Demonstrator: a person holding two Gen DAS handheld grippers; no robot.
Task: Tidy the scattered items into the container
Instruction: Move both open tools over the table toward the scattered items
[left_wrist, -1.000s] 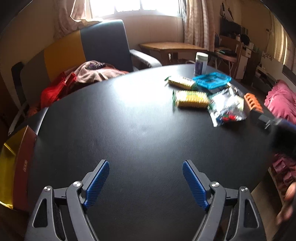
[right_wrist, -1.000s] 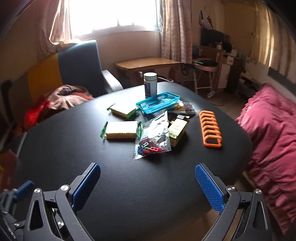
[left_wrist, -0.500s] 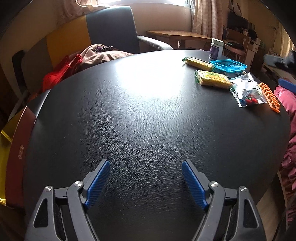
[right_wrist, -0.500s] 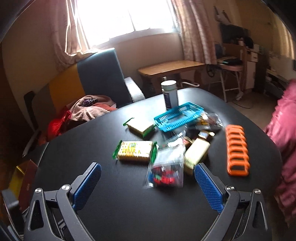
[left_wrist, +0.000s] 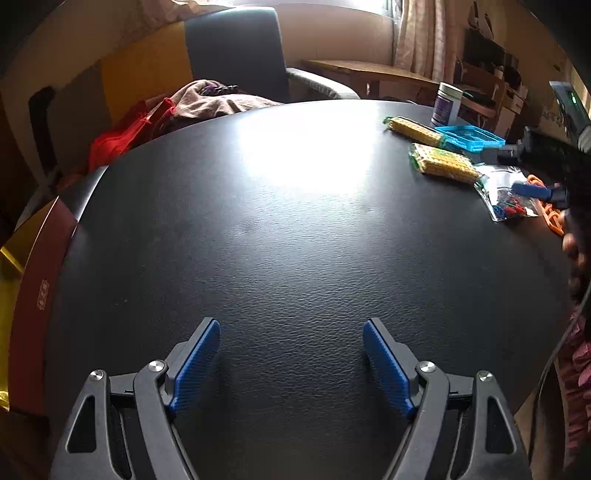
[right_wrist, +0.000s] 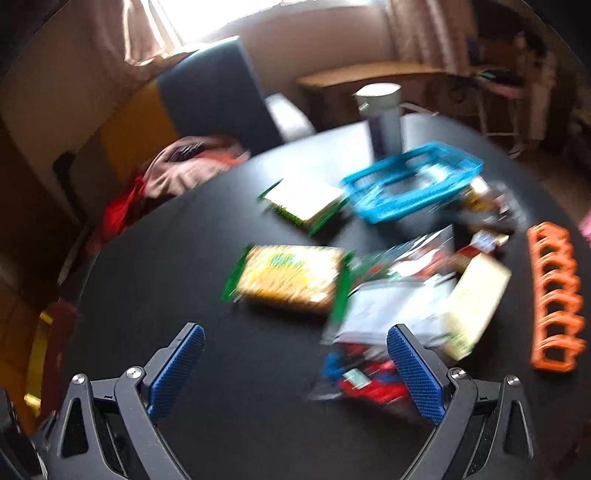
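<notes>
**Right gripper nears the snack packs, nothing gripped**

The right gripper (right_wrist: 295, 363) hangs with jaws wide apart and empty. Just ahead of it lies the yellow-and-green wafer pack (right_wrist: 288, 282), long axis running across the gripper's line. It looks light, crinkly and crushable; I would pinch it across its short width, mid-length. The blue basket (right_wrist: 412, 184) sits farther ahead and right, a clear zip bag (right_wrist: 373, 332) beside the right finger. The left gripper (left_wrist: 291, 365), also spread and empty, faces bare black table (left_wrist: 295, 240).
</notes>
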